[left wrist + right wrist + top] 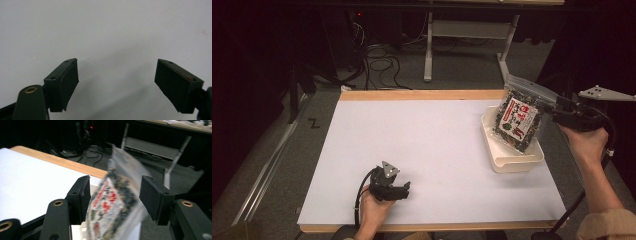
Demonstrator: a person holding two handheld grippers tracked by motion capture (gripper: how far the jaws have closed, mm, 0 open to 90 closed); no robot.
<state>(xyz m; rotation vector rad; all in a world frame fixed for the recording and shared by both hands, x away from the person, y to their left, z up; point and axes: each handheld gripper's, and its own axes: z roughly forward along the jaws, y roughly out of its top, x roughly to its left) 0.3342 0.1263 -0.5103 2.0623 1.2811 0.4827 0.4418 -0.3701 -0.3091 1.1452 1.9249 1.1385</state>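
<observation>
A clear snack bag (518, 120) with a red, white and dark label stands tilted in a cream tray (512, 165) at the table's right side. In the right gripper view the bag (112, 205) is blurred and lies between the jaws of my right gripper (115, 178). These stand wide, with a gap at the right pad. From above, my right gripper (548, 112) sits at the bag's right edge. My left gripper (404, 189) rests near the front edge, and in its own view my left gripper (116, 61) is open over bare white tabletop.
The white table top (422, 135) has a wooden rim at the back and front. Behind the table, cables (382, 65) lie on the dark floor beside the grey legs of another table (428, 55).
</observation>
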